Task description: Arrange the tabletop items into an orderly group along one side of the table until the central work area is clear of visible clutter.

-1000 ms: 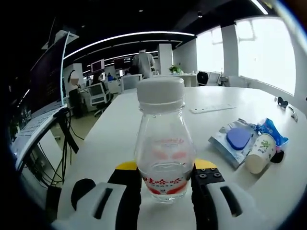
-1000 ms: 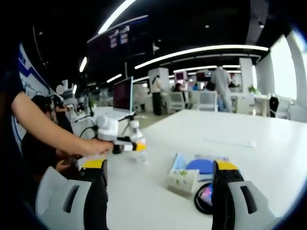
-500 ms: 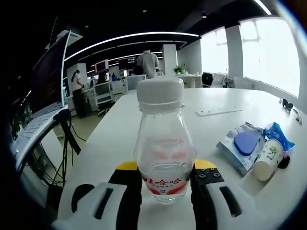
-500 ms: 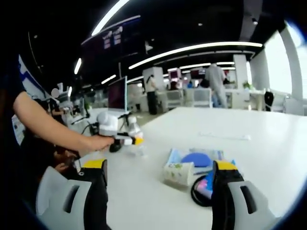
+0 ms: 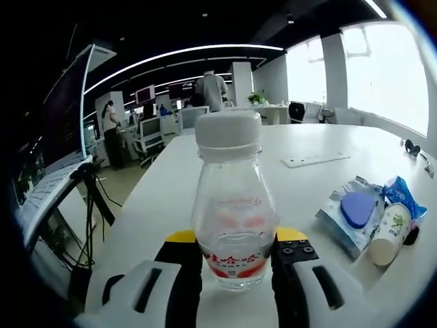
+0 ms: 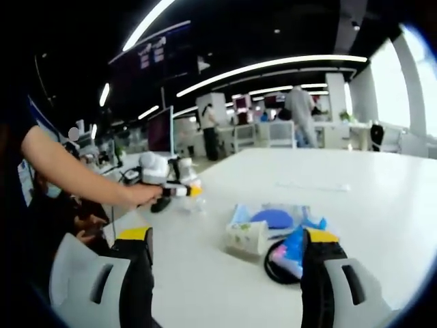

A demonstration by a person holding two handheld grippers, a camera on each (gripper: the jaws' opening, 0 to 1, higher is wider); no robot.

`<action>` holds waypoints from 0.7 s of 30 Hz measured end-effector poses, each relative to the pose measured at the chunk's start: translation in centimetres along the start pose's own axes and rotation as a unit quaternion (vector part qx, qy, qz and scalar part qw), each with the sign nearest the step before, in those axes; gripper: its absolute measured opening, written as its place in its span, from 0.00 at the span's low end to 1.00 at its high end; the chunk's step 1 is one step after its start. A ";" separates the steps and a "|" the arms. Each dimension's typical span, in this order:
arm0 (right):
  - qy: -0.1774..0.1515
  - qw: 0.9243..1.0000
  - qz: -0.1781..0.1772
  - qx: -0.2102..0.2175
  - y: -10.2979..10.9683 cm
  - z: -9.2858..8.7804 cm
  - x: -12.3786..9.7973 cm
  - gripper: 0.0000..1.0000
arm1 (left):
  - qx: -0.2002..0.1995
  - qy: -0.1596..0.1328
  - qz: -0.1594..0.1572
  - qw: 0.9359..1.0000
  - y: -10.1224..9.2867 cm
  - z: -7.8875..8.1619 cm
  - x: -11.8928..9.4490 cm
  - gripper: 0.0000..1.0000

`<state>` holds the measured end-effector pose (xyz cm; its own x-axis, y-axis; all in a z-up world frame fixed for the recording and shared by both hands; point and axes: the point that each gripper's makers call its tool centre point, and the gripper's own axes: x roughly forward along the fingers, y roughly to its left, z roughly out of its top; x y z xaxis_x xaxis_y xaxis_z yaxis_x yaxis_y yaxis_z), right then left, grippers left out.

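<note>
The left tool point(image 5: 235, 256) is clamped on a clear plastic bottle point(image 5: 233, 205) with a white cap, standing upright on the white bench point(image 5: 171, 184) near its edge. To the right lie a blue-and-white wipes pack point(image 5: 349, 213), a tipped paper cup point(image 5: 390, 232) and a blue wrapper point(image 5: 408, 195), bunched together. The right tool point(image 6: 225, 256) hangs with its jaws apart above the bench, near that cluster.
</note>
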<state>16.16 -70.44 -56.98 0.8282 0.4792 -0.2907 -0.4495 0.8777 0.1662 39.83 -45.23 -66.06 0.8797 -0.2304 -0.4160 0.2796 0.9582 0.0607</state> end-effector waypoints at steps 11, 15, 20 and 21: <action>0.004 1.000 -0.004 0.000 -0.4 -0.2 -0.2 0.88 | -0.009 0.001 -0.002 1.000 0.2 0.1 0.7 0.37; 0.004 1.000 -0.003 -0.001 -0.3 -0.1 0.0 0.89 | -0.012 -0.002 0.001 1.000 0.2 0.2 0.8 0.37; 0.003 1.000 -0.002 -0.001 -0.2 -0.1 0.1 0.89 | -0.014 -0.005 0.001 1.000 0.3 0.2 0.8 0.38; 0.003 1.000 -0.002 -0.001 -0.2 -0.1 0.1 0.89 | -0.013 -0.006 0.001 1.000 0.3 0.2 0.9 0.38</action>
<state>16.34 -70.57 -57.12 0.8277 0.4758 -0.2976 -0.4467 0.8796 0.1638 40.74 -45.17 -66.23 0.8844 -0.2310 -0.4055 0.2686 0.9625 0.0376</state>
